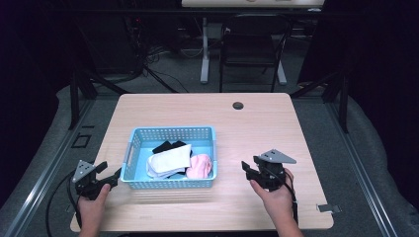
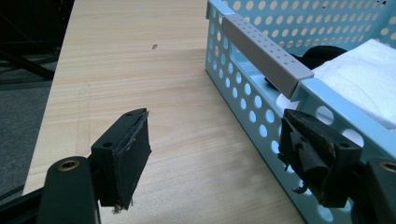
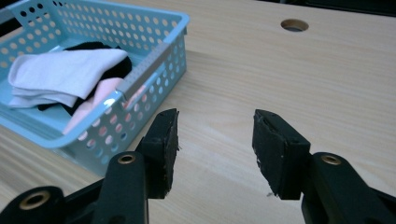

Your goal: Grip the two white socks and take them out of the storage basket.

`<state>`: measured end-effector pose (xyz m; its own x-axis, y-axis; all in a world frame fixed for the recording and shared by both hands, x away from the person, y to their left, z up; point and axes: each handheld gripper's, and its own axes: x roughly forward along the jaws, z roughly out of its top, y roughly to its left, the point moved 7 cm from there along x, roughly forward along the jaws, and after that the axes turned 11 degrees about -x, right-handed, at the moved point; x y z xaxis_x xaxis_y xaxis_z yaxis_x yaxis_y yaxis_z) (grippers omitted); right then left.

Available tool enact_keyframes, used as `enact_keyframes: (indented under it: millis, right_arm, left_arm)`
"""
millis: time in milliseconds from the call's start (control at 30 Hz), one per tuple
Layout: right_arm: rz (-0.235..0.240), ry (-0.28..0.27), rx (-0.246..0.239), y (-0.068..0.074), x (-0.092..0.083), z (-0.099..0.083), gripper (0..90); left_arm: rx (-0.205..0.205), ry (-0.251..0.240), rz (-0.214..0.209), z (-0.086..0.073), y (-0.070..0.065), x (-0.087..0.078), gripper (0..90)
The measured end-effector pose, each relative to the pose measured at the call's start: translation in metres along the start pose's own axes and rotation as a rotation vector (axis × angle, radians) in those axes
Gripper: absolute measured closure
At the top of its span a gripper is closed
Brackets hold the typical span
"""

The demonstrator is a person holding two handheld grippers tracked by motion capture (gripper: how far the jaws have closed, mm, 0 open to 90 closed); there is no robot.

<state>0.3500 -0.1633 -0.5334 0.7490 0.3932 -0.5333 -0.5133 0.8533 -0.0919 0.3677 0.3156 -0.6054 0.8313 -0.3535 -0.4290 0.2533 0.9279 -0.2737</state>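
Both tongs stand wide open and hold nothing. The left gripper (image 2: 212, 156) sits low beside the basket (image 2: 261, 107), one jaw close against its perforated wall, just under the grey handle (image 2: 266, 49). The right gripper (image 3: 215, 149) hangs over bare table (image 3: 299, 79), the basket a little off to its left. Beyond the jaws, inside, lie a white cloth (image 3: 65, 70), a pink cloth (image 3: 100, 100) and a black cloth (image 3: 93, 46). A good start would probably be to reach over the rim and pinch the top white piece by one free edge, lifting straight up. No writing can be read.
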Motion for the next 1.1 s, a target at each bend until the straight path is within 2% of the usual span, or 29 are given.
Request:
enact_keyframes:
  millis: [167, 367, 433, 600, 767, 867, 933, 967, 1033, 1100]
  right_arm:
    - [0.012, -0.009, -0.007, 0.002, -0.001, 0.013, 50.1]
    - [0.026, 0.011, -0.012, 0.005, 0.002, 0.026, 50.1]
    - [0.049, 0.023, -0.004, 0.008, 0.004, 0.033, 50.2]
    - [0.06, 0.032, -0.007, 0.015, 0.01, 0.045, 50.2]
    - [0.084, 0.049, -0.017, 0.028, 0.021, 0.061, 50.3]
    - [0.119, 0.068, -0.031, 0.043, 0.034, 0.072, 50.8]
    - [0.13, 0.081, -0.043, 0.046, 0.037, 0.075, 51.0]
    - [0.149, 0.088, -0.046, 0.054, 0.045, 0.08, 51.2]
    - [0.164, 0.099, -0.05, 0.06, 0.052, 0.084, 51.6]
    - [0.169, 0.102, -0.049, 0.063, 0.056, 0.086, 52.6]
  left_arm:
    - [0.001, 0.0, 0.0, 0.0, 0.0, 0.0, 24.6]
    - [0.003, 0.0, -0.001, 0.0, 0.0, 0.0, 24.6]
    - [0.003, 0.0, -0.001, 0.0, -0.001, 0.0, 24.6]
    - [0.001, -0.001, -0.001, 0.0, 0.0, 0.0, 24.6]
    - [0.003, -0.001, -0.002, 0.0, 0.0, 0.0, 24.6]
    - [-0.001, -0.003, -0.002, 0.0, 0.0, 0.0, 24.6]
    - [0.0, -0.003, -0.003, 0.0, 0.0, 0.0, 24.6]
    - [0.001, -0.003, -0.003, 0.0, 0.0, 0.0, 24.6]
    - [0.0, -0.003, -0.004, 0.0, 0.0, 0.0, 24.6]
    - [0.0, -0.003, -0.004, 0.0, 0.0, 0.0, 24.6]
